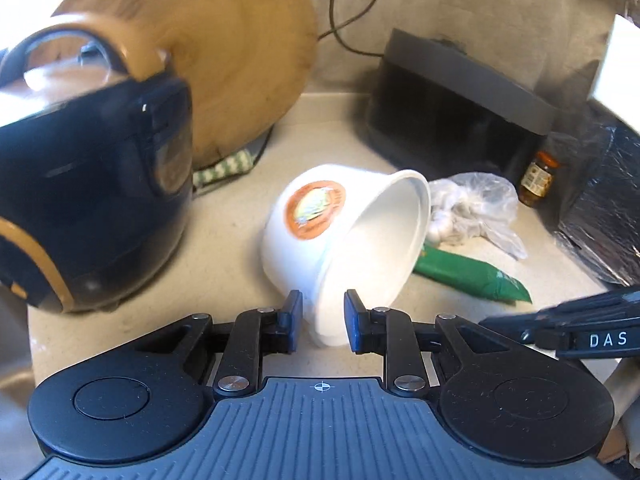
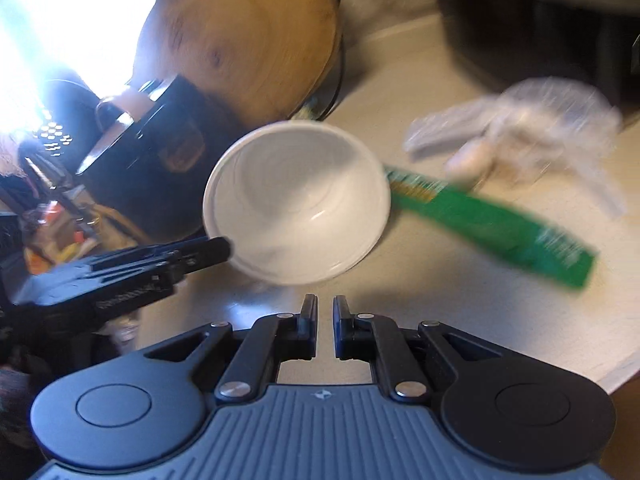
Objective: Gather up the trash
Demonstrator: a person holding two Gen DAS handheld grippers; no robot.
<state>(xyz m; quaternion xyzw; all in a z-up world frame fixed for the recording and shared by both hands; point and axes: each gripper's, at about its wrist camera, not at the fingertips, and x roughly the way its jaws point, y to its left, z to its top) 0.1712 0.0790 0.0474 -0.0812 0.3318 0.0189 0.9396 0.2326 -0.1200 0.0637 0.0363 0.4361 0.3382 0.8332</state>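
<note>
A white paper bowl with an orange round label is tilted on its side above the beige counter, its rim between the fingers of my left gripper, which is shut on that rim. In the right wrist view the bowl faces me with its empty inside, and the left gripper holds its lower left rim. My right gripper is nearly shut and empty, just in front of the bowl. A green wrapper lies right of the bowl and shows in the right wrist view.
A dark blue rice cooker stands at the left. A round wooden board leans on the wall behind it. A dark box, a small jar and a clear plastic bag sit at the right. The counter edge is near right.
</note>
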